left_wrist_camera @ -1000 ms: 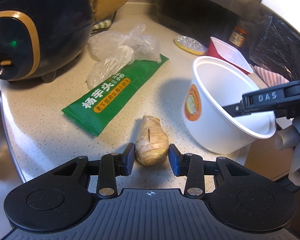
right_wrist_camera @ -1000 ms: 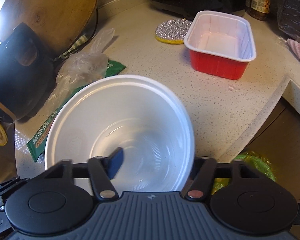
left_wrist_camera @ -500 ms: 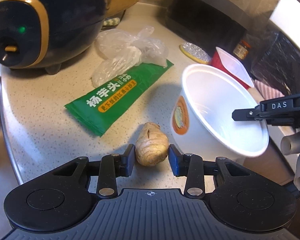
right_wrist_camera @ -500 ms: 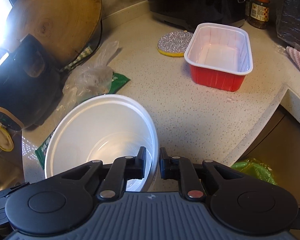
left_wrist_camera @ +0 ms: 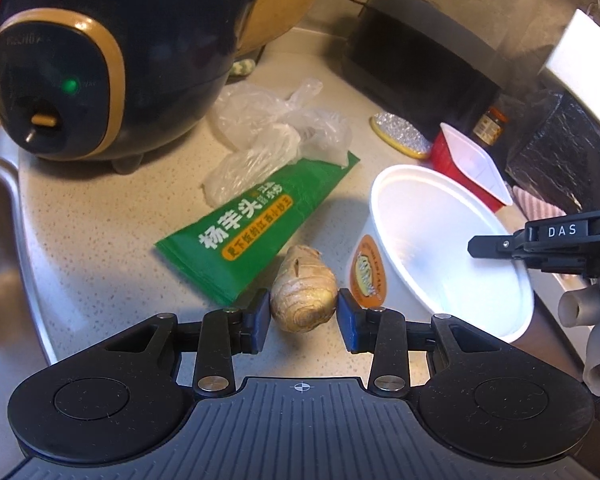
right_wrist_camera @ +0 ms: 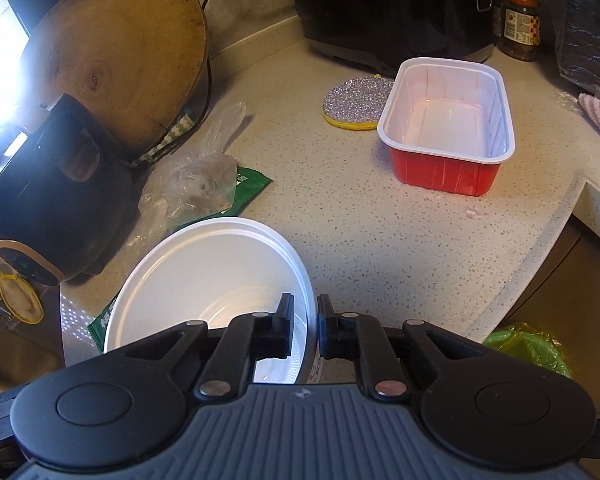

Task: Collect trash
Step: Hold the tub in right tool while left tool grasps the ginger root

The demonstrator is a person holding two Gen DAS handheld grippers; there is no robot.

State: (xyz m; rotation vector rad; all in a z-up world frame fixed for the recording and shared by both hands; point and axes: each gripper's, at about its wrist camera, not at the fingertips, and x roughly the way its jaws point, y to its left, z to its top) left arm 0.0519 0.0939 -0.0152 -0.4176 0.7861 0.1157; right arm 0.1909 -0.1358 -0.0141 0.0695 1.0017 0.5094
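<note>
Closed since the earlier frames: right gripper, fingers spread across the round white plastic bowl a second ago, now pinching its thin wall, one pad inside, one outside
Shifted too: bowl, lower and further left in the right wrist view than before, rim at lower centre-left, tilted toward the camera
Seen in the left wrist view at right of centre: same bowl, orange label on its side, black finger marked DAS reaching in over its rim from the right edge
Held at lower centre of the left wrist view: beige knobbly ginger root, between the blue pads of the left gripper, fingers part spread around it; pads at its sides, firm contact hard to judge
Lying just beyond the ginger, toward centre: flat green printed plastic packet, crumpled clear plastic bag over its far end
Standing at upper left: dark blue rounded cooker with gold trim, green light on
Resting on the speckled pale stone counter at upper right of the right wrist view: red rectangular plastic tray with white inside, glittery silver round pad with yellow edge touching its left side
Leaning at upper left: round wooden chopping board
Showing at lower right, below the counter edge: green plastic bag
</note>
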